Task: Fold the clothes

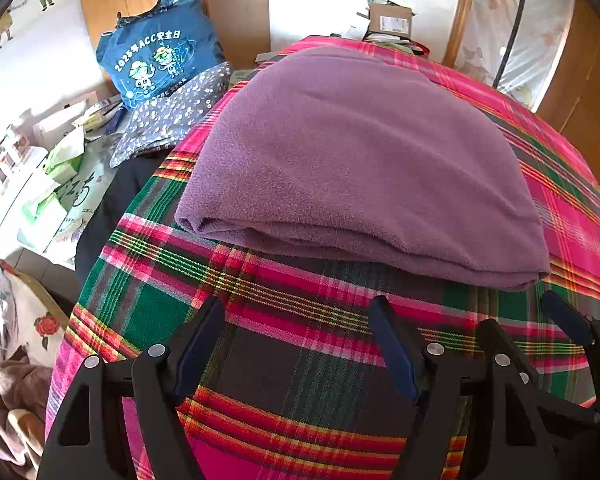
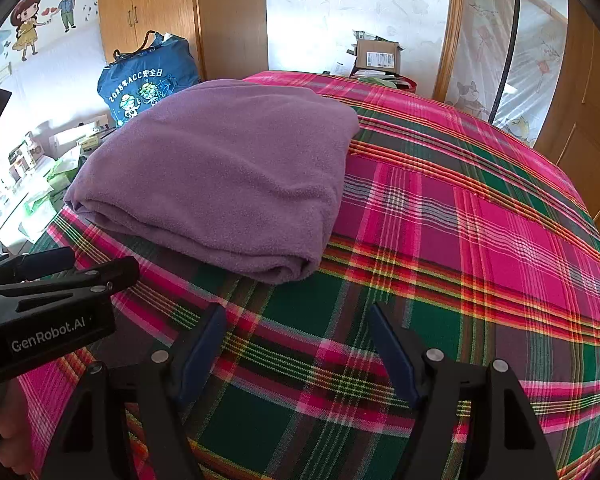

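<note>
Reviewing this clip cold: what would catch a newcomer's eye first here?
A folded purple fleece garment lies on the loud pink-and-green plaid bedspread, filling the middle of both views. Both grippers, left and right, hover open and empty just short of its near edge. A blue printed bag stands beyond the bed's far left.

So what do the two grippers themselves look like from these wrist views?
Both are matte black plastic. The left gripper and right gripper each have two wedge-shaped fingers lined with dark blue pads and round silver pivot bolts. The left gripper's body bears white GenRobot.AI lettering. No cables or sleeves show.
</note>
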A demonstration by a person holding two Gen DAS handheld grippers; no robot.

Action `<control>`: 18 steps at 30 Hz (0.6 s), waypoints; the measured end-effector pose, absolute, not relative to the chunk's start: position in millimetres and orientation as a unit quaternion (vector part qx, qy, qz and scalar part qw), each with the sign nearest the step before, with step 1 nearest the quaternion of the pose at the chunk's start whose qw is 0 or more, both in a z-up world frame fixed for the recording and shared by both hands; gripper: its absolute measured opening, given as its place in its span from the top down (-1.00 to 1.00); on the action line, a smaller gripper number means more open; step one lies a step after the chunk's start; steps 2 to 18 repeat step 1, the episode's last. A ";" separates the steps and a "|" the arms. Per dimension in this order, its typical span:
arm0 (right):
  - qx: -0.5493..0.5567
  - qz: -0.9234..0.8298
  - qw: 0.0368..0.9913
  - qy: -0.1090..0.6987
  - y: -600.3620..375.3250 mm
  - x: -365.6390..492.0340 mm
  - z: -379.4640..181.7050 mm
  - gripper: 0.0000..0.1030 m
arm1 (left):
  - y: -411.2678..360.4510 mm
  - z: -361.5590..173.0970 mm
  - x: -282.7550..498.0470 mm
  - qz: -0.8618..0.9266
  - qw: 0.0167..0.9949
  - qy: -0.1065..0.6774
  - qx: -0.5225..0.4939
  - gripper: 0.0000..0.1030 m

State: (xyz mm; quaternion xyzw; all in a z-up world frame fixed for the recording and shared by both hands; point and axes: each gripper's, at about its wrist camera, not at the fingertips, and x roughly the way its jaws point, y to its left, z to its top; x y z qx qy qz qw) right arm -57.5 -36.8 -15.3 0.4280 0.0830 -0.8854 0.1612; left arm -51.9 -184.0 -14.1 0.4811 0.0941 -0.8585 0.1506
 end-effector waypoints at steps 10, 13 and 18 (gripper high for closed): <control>0.428 -0.885 0.161 0.083 -36.6 -57.5 -15.4 -0.43 | -184.0 -14.1 -51.7 -0.859 0.151 0.094 0.481 -0.47; 0.428 -0.885 0.161 0.083 -36.6 -57.5 -15.4 -0.43 | -184.0 -14.1 -51.7 -0.859 0.151 0.094 0.481 -0.47; 0.428 -0.885 0.161 0.083 -36.6 -57.5 -15.4 -0.43 | -184.0 -14.1 -51.7 -0.859 0.151 0.094 0.481 -0.47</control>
